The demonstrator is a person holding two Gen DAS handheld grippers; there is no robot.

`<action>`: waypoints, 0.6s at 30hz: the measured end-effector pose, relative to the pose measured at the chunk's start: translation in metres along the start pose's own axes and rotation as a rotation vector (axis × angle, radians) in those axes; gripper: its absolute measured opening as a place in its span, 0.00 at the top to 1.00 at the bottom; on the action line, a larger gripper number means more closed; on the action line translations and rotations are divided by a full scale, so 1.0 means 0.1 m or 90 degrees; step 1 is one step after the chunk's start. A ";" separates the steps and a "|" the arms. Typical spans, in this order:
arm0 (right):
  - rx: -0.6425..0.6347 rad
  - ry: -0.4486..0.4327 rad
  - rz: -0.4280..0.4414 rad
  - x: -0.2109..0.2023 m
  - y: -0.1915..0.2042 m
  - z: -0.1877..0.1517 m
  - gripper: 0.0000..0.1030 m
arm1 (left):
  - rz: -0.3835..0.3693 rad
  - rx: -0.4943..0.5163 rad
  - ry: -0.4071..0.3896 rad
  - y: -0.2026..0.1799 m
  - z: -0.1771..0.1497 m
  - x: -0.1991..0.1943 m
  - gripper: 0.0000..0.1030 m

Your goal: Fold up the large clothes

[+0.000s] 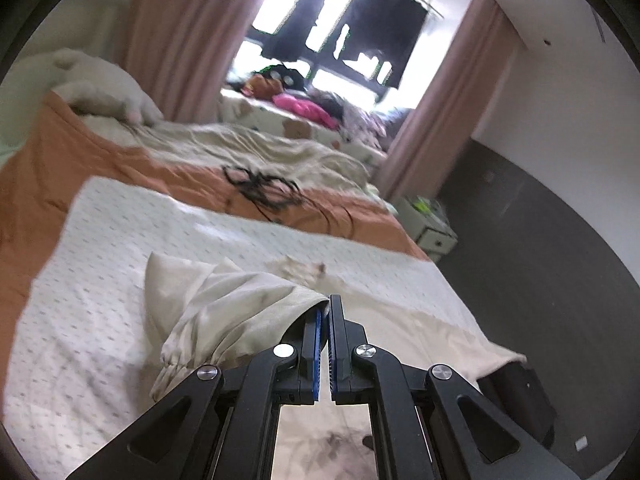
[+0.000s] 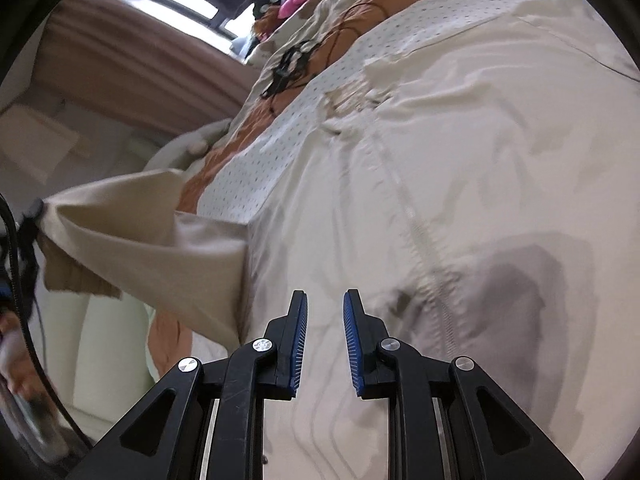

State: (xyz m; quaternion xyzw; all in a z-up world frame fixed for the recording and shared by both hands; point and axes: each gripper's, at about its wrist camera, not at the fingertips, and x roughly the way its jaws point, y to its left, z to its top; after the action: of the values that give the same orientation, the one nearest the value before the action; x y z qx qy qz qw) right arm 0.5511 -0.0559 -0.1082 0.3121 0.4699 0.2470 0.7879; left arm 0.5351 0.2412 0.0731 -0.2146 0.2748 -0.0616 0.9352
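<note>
Clamped on cloth: left gripper (image 1: 329,312), bottom centre of the left wrist view, blue pads pressed nearly together with the edge of a cream jacket sleeve (image 1: 224,312) pinched at the tips. Draped from the tips down to the lower left of the frame, ending in a gathered elastic cuff (image 1: 174,368) beside the left linkage arm. Lifted off a white dotted sheet (image 1: 120,240) spread across the middle of the frame. Beyond it, towards the upper left, an orange blanket (image 1: 80,148) with a tangle of black cable (image 1: 260,188) lying on it. Pink curtains (image 1: 180,20) and a bright window across the top. At the right edge of the frame, a small white cabinet (image 1: 430,220) by the dark floor.

Parted and empty: right gripper (image 2: 325,312), bottom centre of the right wrist view, a clear gap between the blue pads, nothing between them and no contact with fabric that can be made out. Poised above the cream jacket body (image 2: 460,160), spread flat over most of the right half of the frame, its zipper (image 2: 420,240) running down the middle towards the tips. At the left of the frame, the same sleeve (image 2: 160,232) pulled taut and raised away from the bed, its far end caught by the left gripper (image 2: 38,210) at the left edge. At the far lower left, blurred, part of a hand (image 2: 12,344) and a black cable (image 2: 36,344).
</note>
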 end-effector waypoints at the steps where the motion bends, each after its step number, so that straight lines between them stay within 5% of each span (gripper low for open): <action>1: 0.007 -0.004 0.000 -0.02 -0.03 0.02 0.80 | -0.007 -0.001 0.009 -0.02 -0.04 0.06 0.98; 7: 0.039 -0.025 -0.015 -0.14 -0.20 0.12 0.80 | -0.034 0.016 0.106 -0.18 -0.41 0.65 0.96; 9: 0.049 -0.024 -0.025 -0.16 -0.25 0.13 0.70 | -0.038 0.019 0.164 -0.19 -0.57 0.87 0.81; 11: 0.059 -0.027 -0.034 -0.18 -0.29 0.14 0.55 | -0.064 -0.009 0.193 -0.14 -0.73 0.98 0.35; 13: 0.064 -0.031 -0.038 -0.21 -0.32 0.15 0.50 | -0.081 -0.036 0.190 -0.07 -0.83 0.98 0.10; 18: 0.054 -0.032 -0.042 -0.20 -0.29 0.16 0.49 | -0.083 -0.105 0.183 0.22 -1.06 0.79 0.06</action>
State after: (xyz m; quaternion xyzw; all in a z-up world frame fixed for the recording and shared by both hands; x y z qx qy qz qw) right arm 0.5593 -0.0935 -0.1112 0.3357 0.4702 0.1930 0.7931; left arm 0.5443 0.2035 -0.0549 -0.2968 0.3951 -0.1295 0.8596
